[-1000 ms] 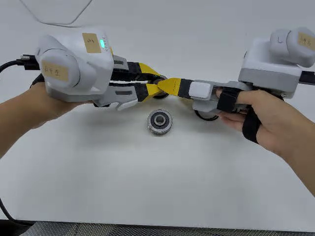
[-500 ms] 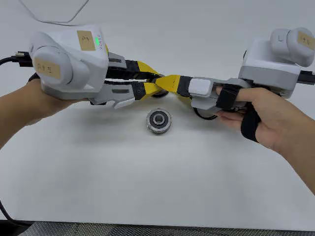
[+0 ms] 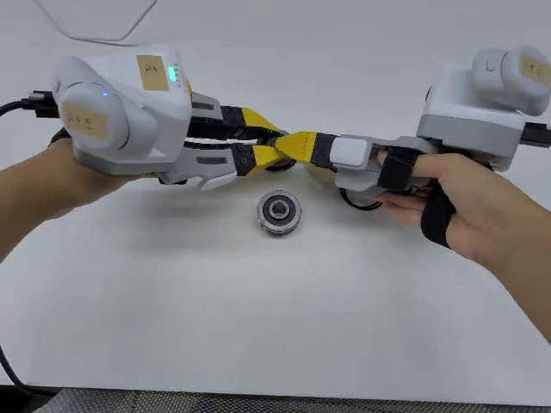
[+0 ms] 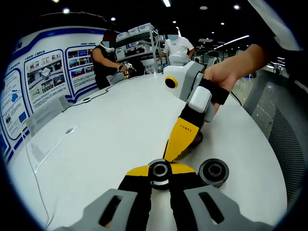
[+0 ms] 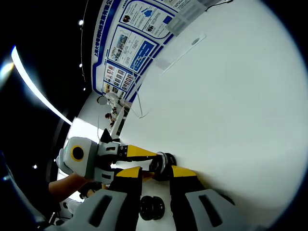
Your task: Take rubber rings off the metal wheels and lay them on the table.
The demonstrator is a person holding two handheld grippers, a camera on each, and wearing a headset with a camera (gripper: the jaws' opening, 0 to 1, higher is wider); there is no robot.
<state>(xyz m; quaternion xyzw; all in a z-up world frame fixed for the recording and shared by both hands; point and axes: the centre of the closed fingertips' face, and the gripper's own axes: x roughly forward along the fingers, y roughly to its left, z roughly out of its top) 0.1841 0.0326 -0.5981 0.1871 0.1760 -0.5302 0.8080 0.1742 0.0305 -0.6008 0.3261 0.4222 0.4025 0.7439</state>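
Observation:
A metal wheel with a black rubber ring is held just above the table, with my left gripper shut on it. My right gripper comes in from the opposite side, and its yellow tips are closed on the same wheel at its rubber rim. In the head view the left gripper and right gripper meet tip to tip and mostly hide the held wheel. A second wheel, ring still on, lies flat on the table just in front of them.
A dark ring-shaped piece lies on the white table under the right gripper's body. A thin cable loops at the back left. In the left gripper view, people stand at a far bench.
The left gripper has shifted slightly left and up. Both grippers stay closed on the same wheel, and the wheel on the table has not moved.

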